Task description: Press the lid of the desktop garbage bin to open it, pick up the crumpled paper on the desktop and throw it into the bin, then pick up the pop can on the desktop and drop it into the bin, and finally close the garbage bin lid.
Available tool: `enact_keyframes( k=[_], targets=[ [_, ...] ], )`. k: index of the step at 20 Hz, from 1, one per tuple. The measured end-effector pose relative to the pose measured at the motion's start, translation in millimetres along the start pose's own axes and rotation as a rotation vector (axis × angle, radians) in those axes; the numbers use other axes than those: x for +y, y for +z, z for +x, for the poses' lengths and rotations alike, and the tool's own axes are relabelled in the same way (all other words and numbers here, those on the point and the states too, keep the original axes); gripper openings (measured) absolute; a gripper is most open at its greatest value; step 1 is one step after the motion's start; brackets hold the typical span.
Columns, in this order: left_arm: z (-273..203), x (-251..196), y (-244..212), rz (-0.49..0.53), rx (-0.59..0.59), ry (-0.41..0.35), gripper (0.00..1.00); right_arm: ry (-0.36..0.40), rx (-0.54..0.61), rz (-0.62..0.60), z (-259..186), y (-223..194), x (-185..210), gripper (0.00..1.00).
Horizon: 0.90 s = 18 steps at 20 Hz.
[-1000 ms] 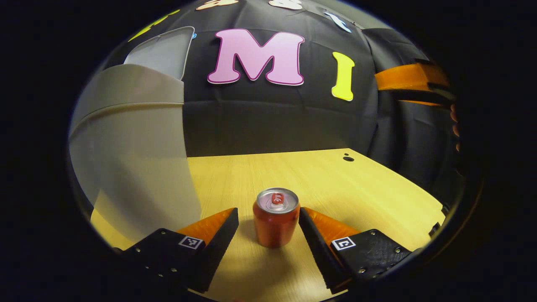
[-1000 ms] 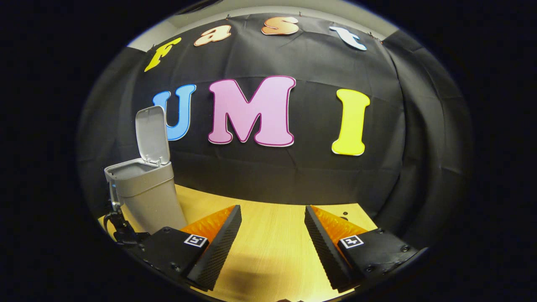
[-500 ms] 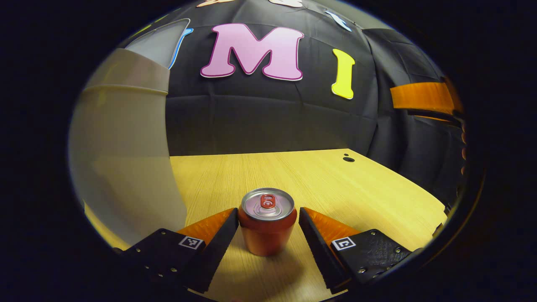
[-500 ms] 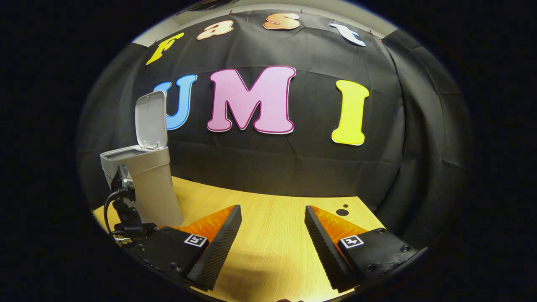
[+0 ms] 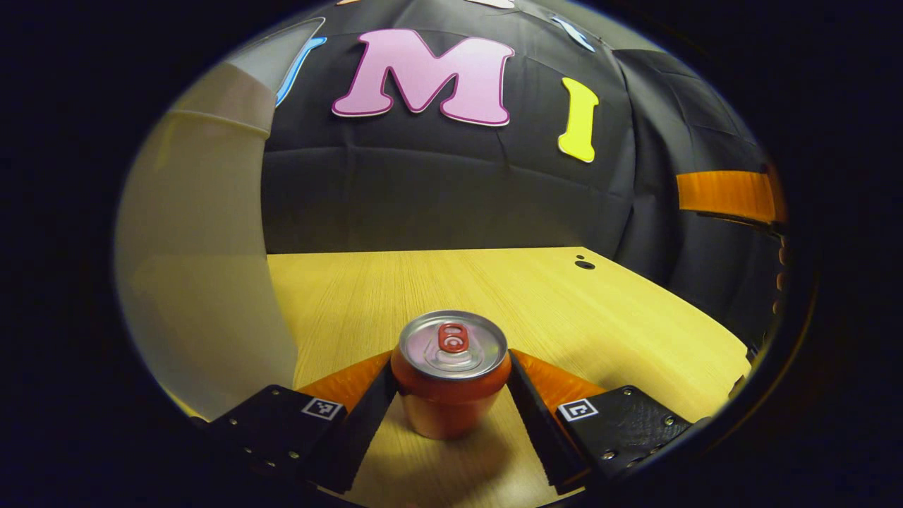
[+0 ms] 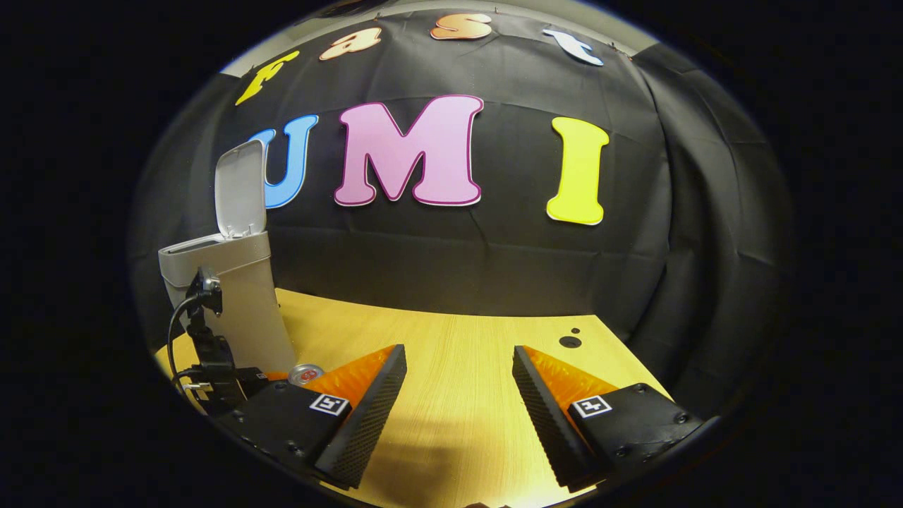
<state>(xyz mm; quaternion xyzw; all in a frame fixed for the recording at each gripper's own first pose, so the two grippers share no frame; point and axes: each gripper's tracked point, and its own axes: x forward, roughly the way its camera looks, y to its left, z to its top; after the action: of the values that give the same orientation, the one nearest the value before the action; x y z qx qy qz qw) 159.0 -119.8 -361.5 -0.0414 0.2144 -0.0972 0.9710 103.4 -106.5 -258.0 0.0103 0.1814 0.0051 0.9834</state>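
In the left gripper view we see the pop can (image 5: 451,374) standing upright on the wooden desktop (image 5: 437,282), right between the fingers of the left gripper (image 5: 451,384). The jaws flank the can closely on both sides; they look to be touching its wall, yet we cannot tell whether both actually press on it, so we leave the grip undecided. The can's silver top with its red pull tab faces up toward the camera.

Just to the left of the can rises the grey garbage bin (image 5: 201,261) — its wall looms large and blurred, and its lid (image 5: 279,49) stands raised at the top edge. Far off on the right of this view we make out part of the right gripper (image 5: 726,196), with fingertips of the hand holding it below it at the rim.

In the right gripper view the right gripper (image 6: 458,395) hangs above the desktop (image 6: 458,339) with its jaws spread wide and nothing between them. The garbage bin (image 6: 236,296) stands at the left with its lid (image 6: 241,187) swung upright, so the bin is open. In front of the bin we see the left gripper's body and cable (image 6: 204,339), and just beside the near finger the top of the pop can (image 6: 305,374) peeks out — low on the table, close to the bin's base
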Motion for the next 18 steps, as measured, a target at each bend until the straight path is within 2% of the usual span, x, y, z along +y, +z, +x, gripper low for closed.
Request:
enact_keyframes(
  k=[1,2,4,9,14,18],
  targets=[
    [0,0,-3,-0.001,0.011,0.003,0.95,0.004,0.005,0.002,0,-2,1,0.98],
    [0,1,-1,0.001,0.007,0.003,0.89,0.008,0.009,0.001,1,-2,1,0.98],
    [-1,0,-2,0.003,0.01,0.005,0.87,0.007,0.01,-0.009,1,-3,0,0.98],
    [-7,-4,9,-0.005,0.002,-0.002,0.85,0.012,0.011,-0.013,-2,-3,0,0.98],
    [-35,-4,71,-0.033,-0.044,0.004,0.84,0.003,0.011,-0.007,-7,6,-3,0.98],
    [-74,3,138,-0.003,-0.109,0.021,0.84,-0.012,-0.004,-0.027,-14,31,-10,0.98]
  ],
)
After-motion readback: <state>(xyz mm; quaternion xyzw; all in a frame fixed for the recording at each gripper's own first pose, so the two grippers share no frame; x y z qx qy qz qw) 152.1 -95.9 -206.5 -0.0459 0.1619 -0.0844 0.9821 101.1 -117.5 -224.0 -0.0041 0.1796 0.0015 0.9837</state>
